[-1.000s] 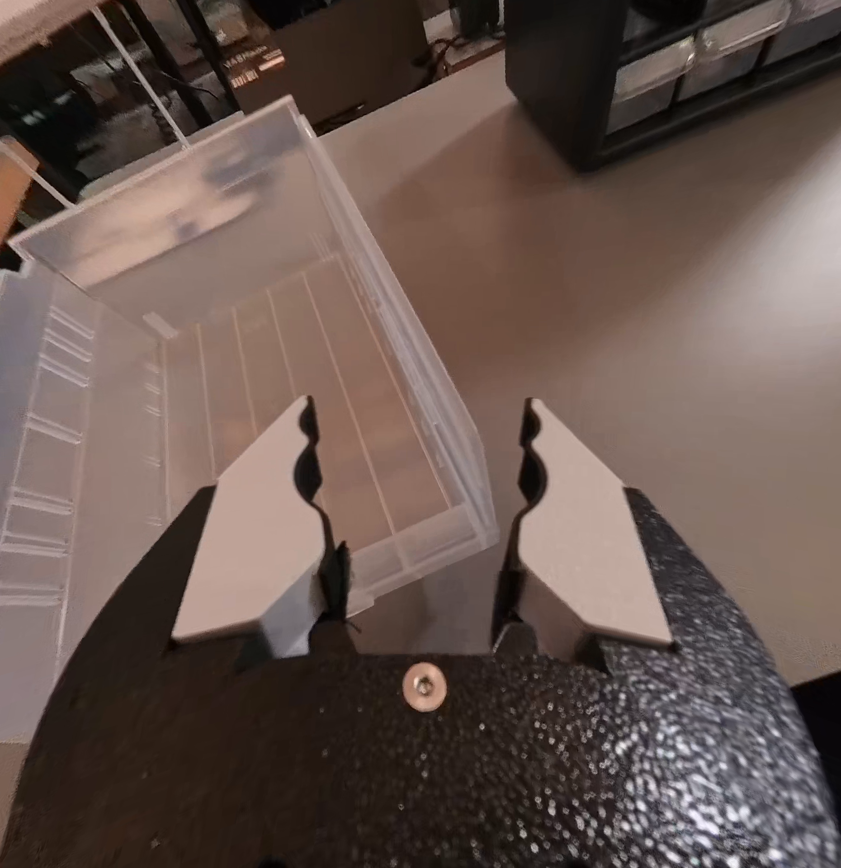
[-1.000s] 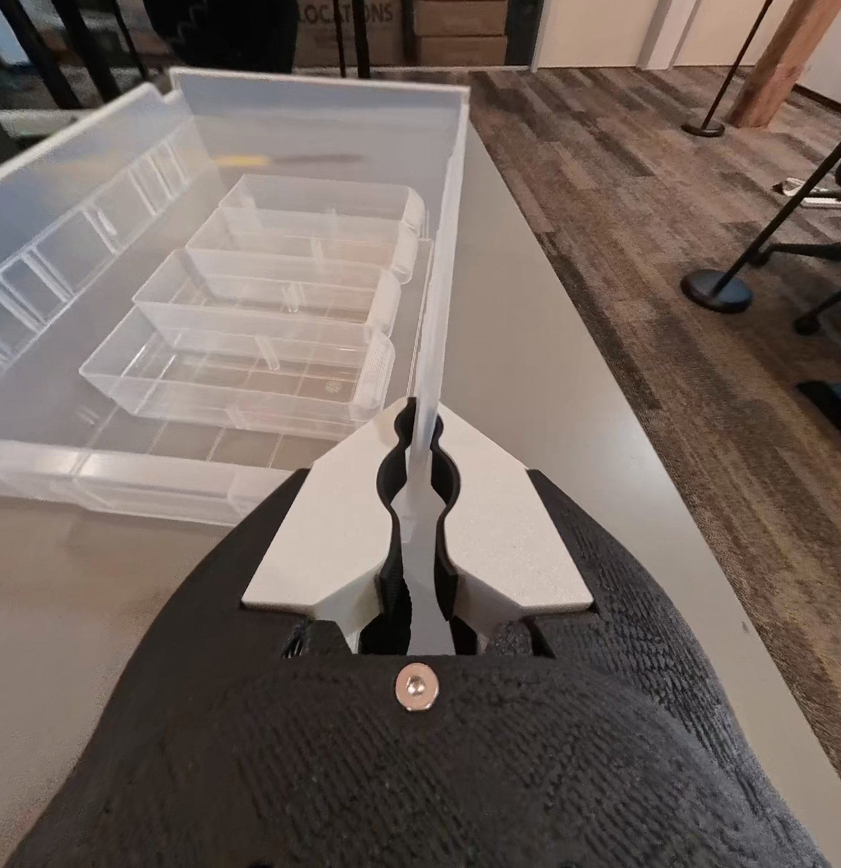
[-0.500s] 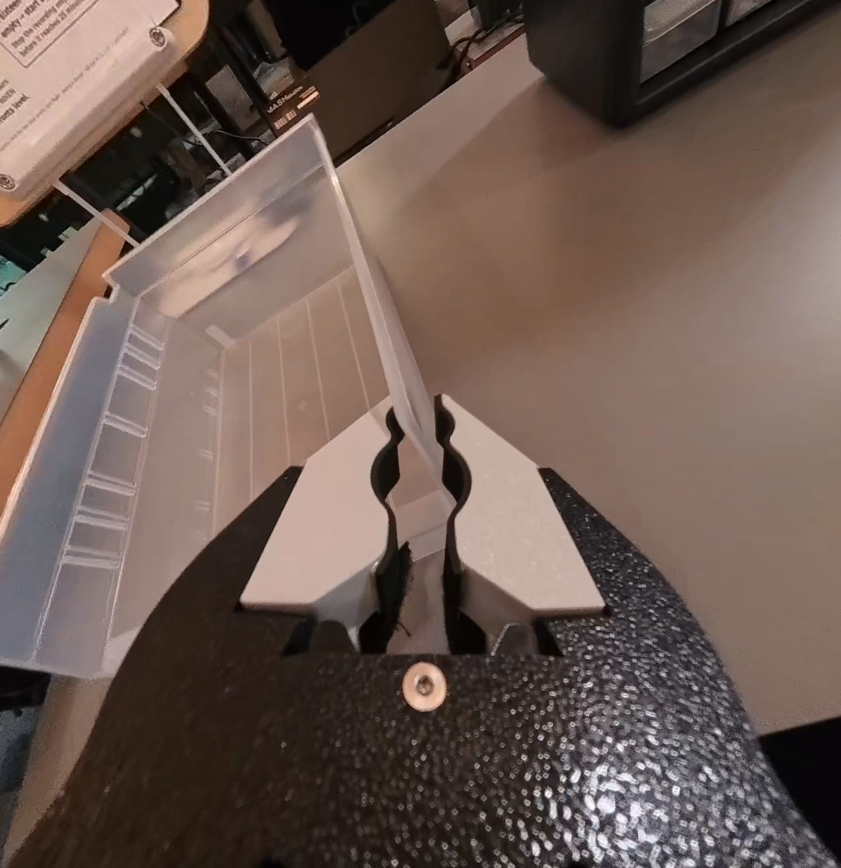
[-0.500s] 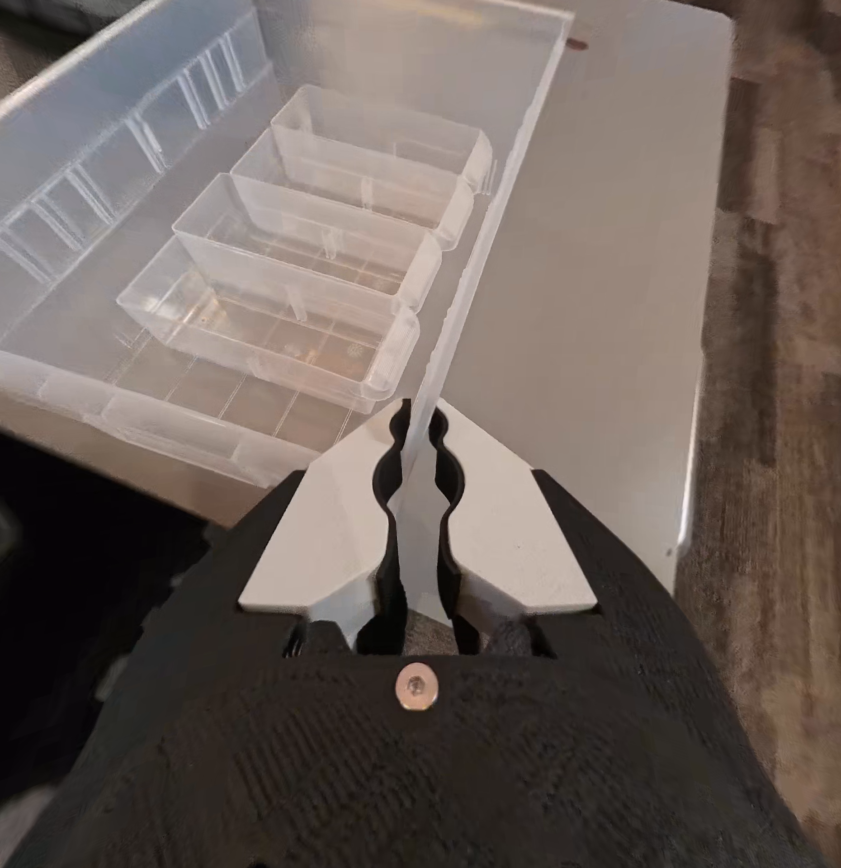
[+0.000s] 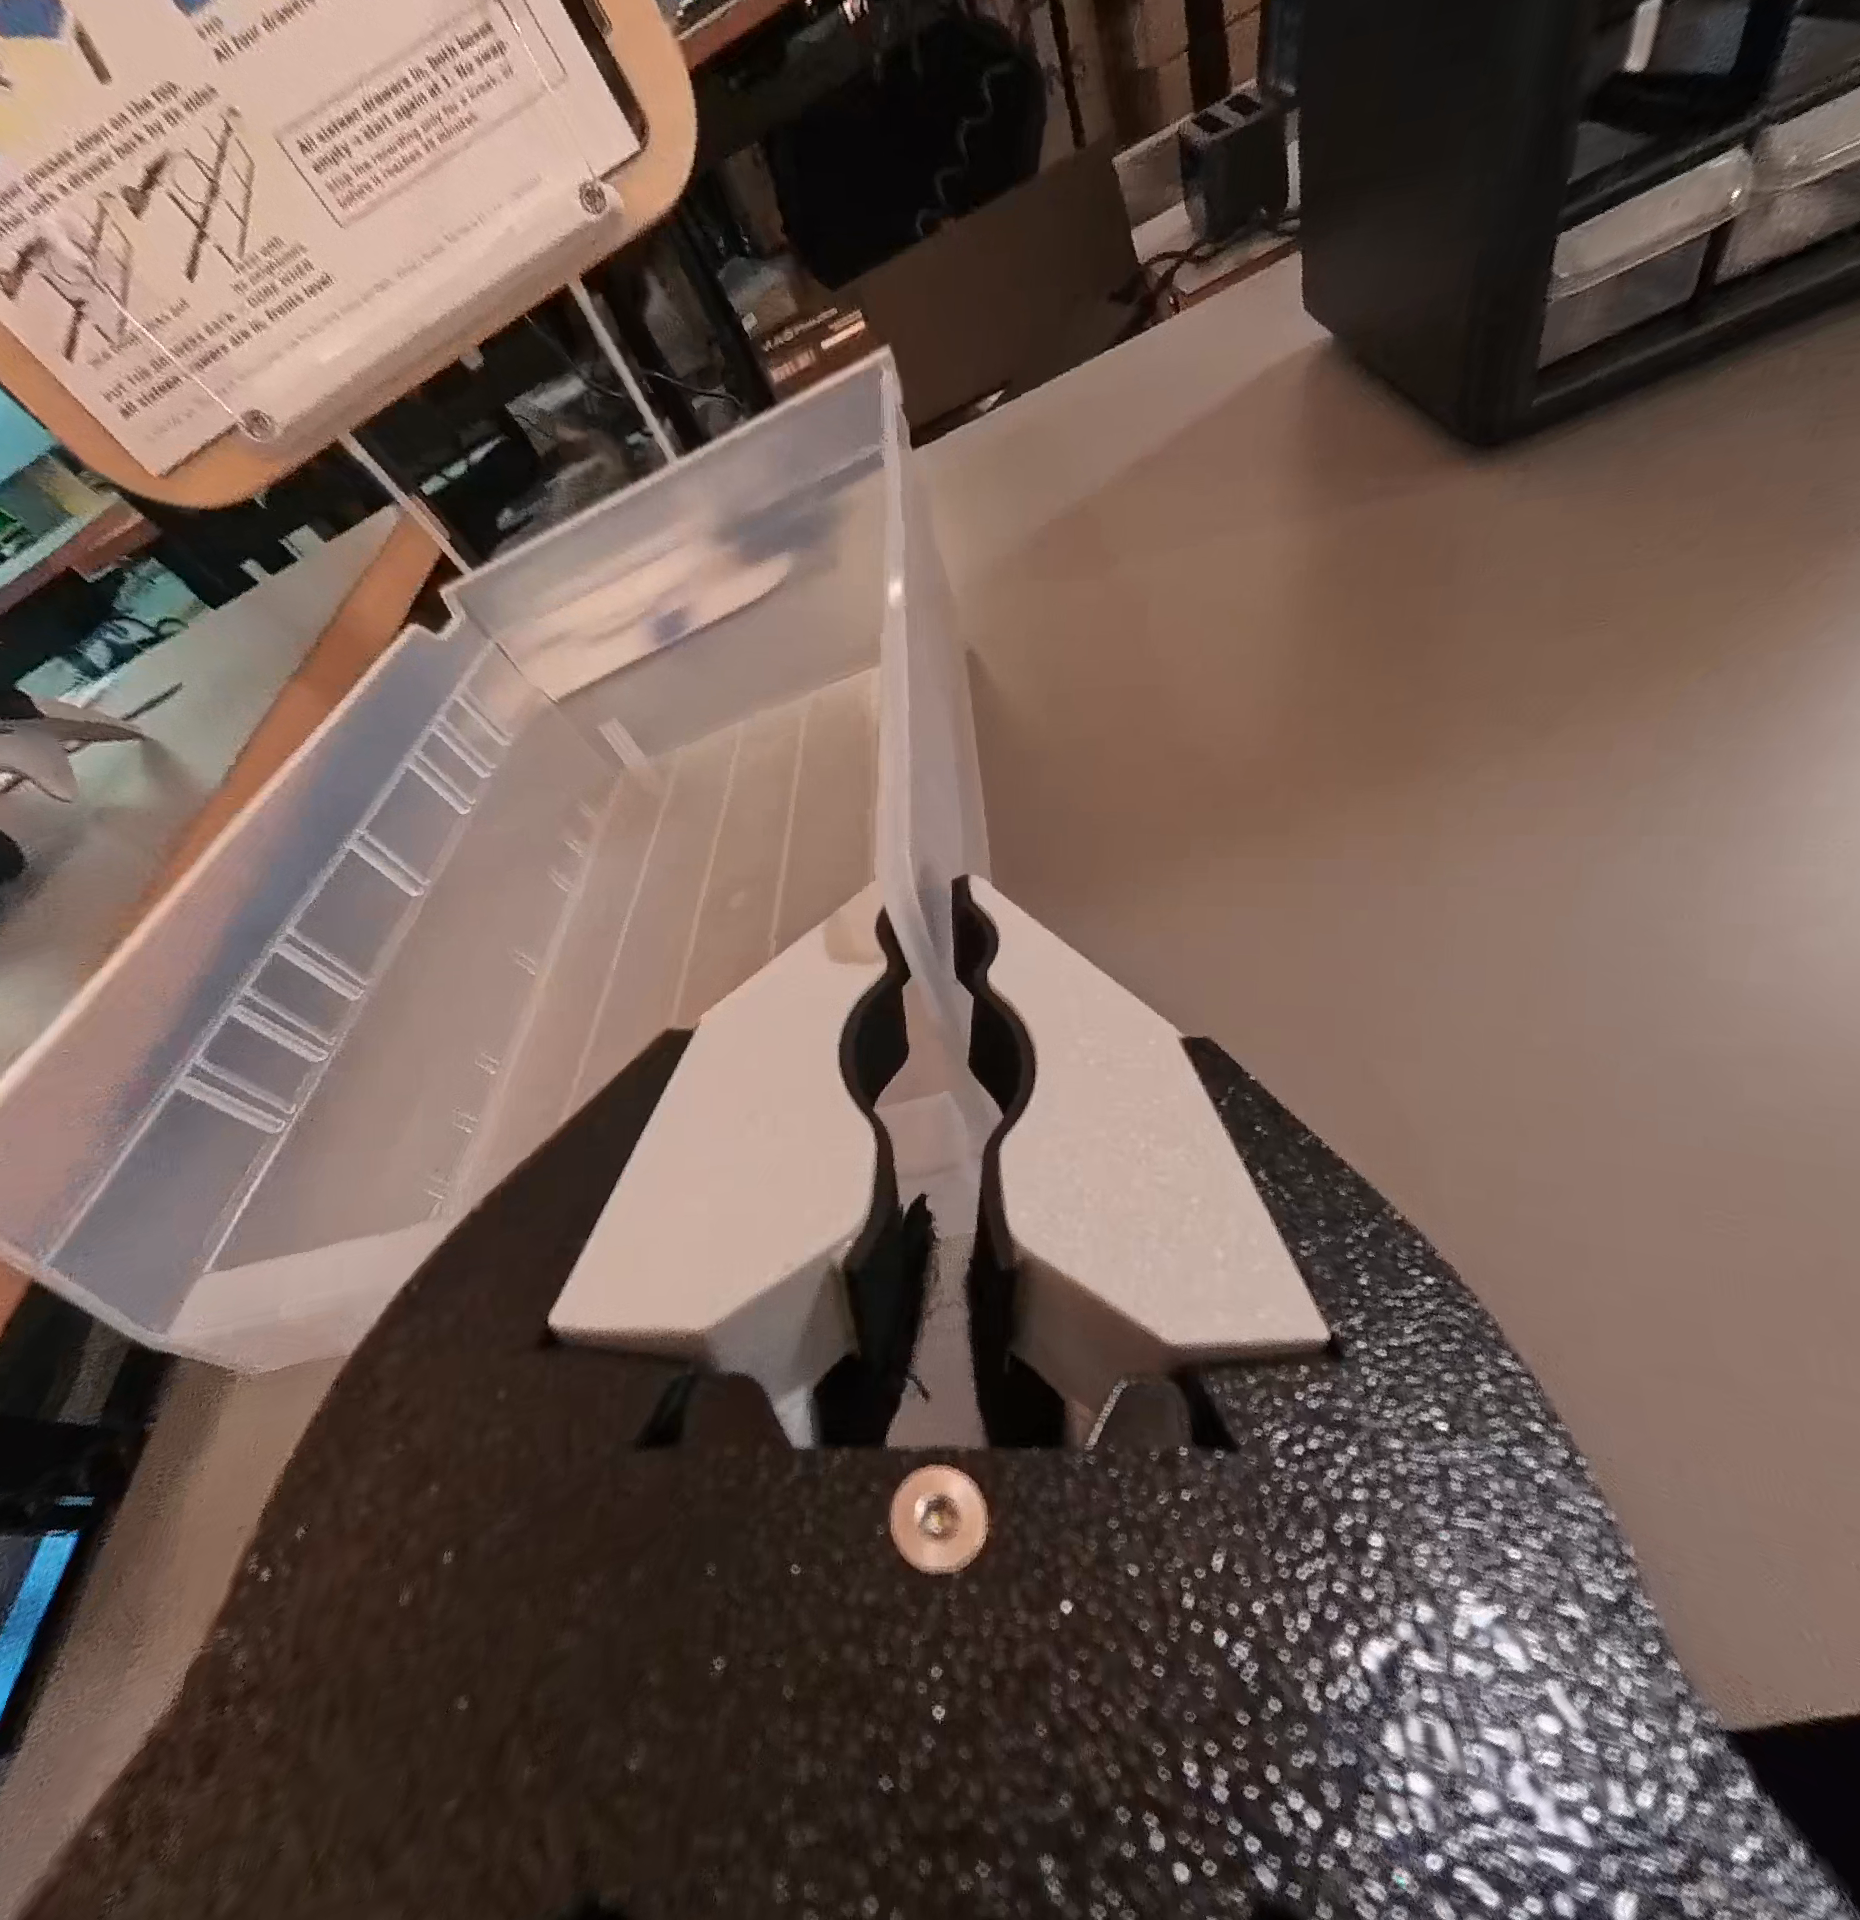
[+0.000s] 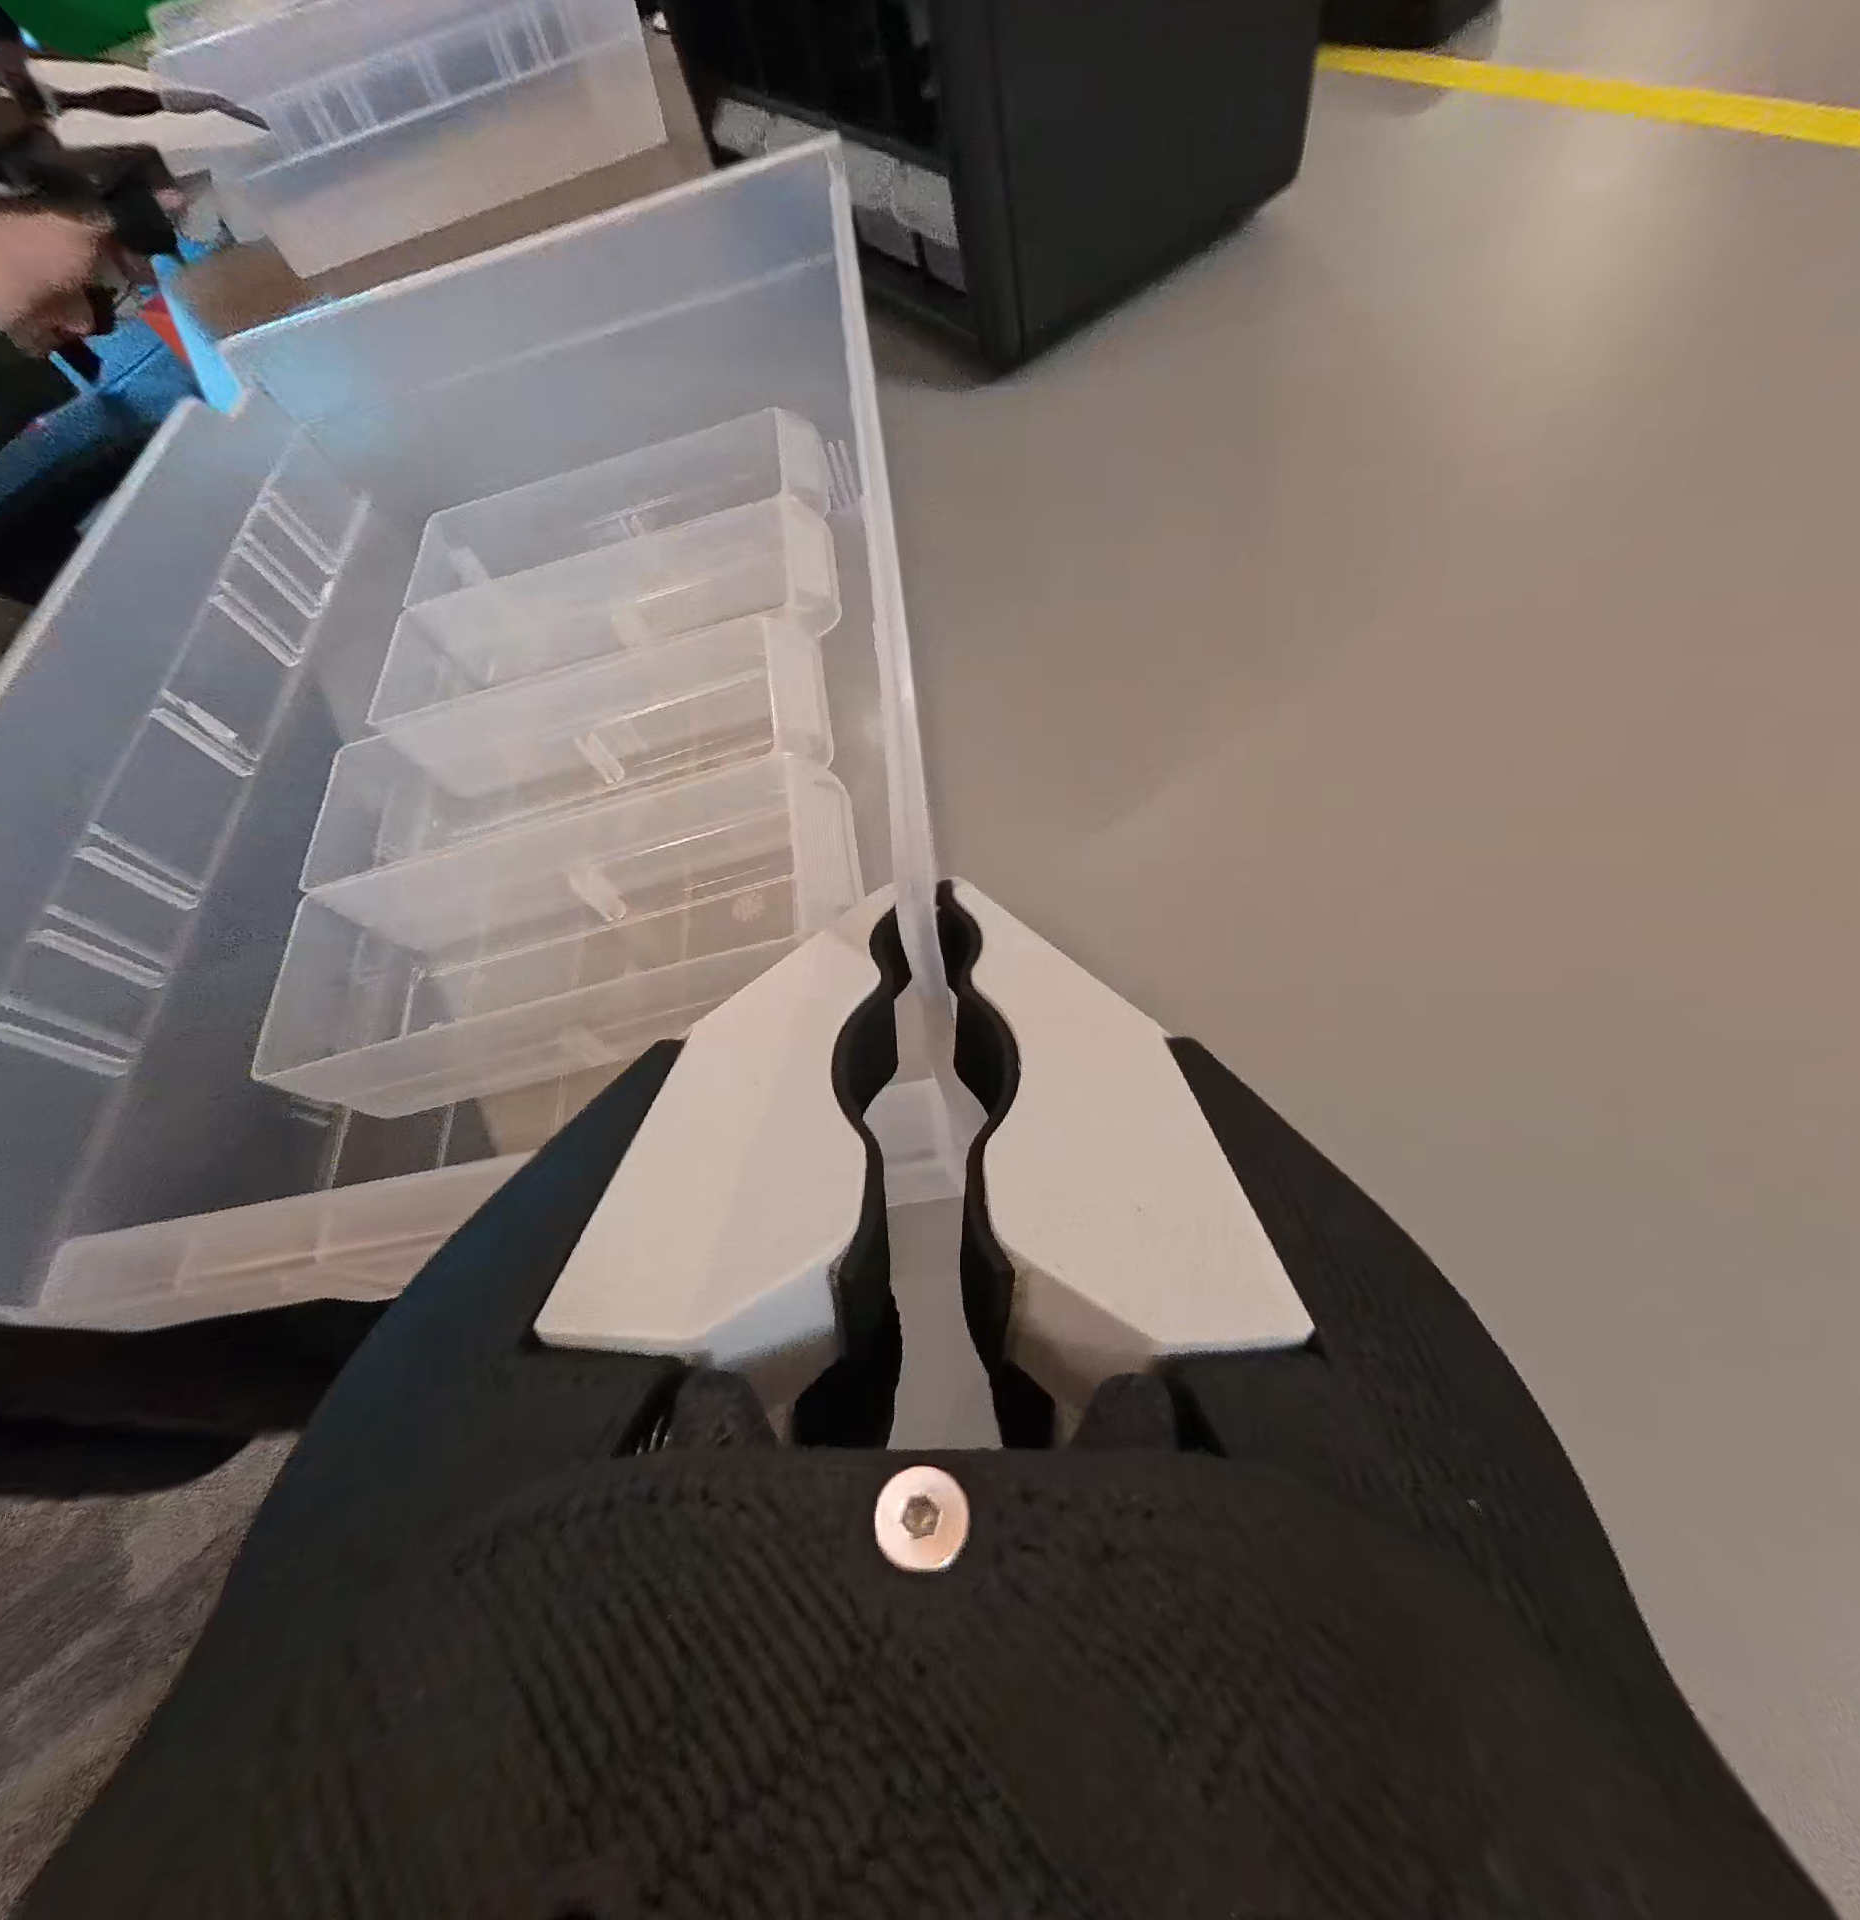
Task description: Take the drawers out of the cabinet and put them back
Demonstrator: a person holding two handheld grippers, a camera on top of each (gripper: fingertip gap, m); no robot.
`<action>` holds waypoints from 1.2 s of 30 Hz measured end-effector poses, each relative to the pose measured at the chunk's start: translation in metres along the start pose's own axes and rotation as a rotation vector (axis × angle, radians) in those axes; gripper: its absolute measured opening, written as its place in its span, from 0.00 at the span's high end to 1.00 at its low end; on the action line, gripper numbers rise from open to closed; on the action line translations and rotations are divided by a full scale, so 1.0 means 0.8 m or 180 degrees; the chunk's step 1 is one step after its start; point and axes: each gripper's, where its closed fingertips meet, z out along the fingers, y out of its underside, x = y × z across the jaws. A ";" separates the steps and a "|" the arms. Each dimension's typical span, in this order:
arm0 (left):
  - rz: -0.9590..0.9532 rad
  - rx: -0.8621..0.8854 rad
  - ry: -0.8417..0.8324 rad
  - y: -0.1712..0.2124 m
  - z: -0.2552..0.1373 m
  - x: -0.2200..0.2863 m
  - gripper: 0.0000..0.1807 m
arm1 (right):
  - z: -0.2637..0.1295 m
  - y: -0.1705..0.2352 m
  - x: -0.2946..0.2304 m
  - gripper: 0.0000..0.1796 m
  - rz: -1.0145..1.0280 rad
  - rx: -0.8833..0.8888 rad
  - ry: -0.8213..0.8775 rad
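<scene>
While both grippers are clamped on thin plastic walls, each wrist view shows a clear bin running away from its fingers. The left gripper (image 5: pixel 931 940) has its pale, wavy-edged fingers (image 5: pixel 760 1122) nearly together on the right side wall of an empty translucent bin (image 5: pixel 313 935); the wall stands upright between the tips and runs straight ahead, so the bin's long axis follows the fingers, with its floor and far side wall to the left of them. Ribbed slots line that far wall, and faint ridges run lengthwise along the floor. Right of the fingers lies the smooth beige table (image 5: pixel 1425 831), and far ahead to the right stands the black cabinet (image 5: pixel 1528 260) with clear drawer fronts showing in it.

The right gripper (image 6: pixel 921 935) is likewise closed to a narrow gap on the right wall of a second translucent bin (image 6: pixel 126 831), that wall rising between the tips and leading forward. Left of the fingers, inside this bin, four small clear drawers (image 6: pixel 593 914) lie side by side, each boxy with rounded corners, their long axes crosswise to the fingers. Ahead and slightly right stands the black cabinet (image 6: pixel 1113 156) on the grey surface; another clear bin (image 6: pixel 417 156) sits farther ahead to the left.
</scene>
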 end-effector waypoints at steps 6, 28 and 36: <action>-0.0136 0.0186 -0.0025 -0.013 -0.011 0.002 0.98 | 0.073 -0.042 -0.018 0.99 -0.0290 0.0007 -0.0002; 0.0135 0.1371 -0.0442 -0.124 -0.144 -0.096 0.99 | 0.402 -0.167 -0.204 1.00 -0.0535 -0.0155 -0.0069; 0.0251 0.1520 -0.0429 -0.154 -0.160 -0.095 0.99 | 0.539 -0.230 -0.247 1.00 -0.0053 0.0244 0.0374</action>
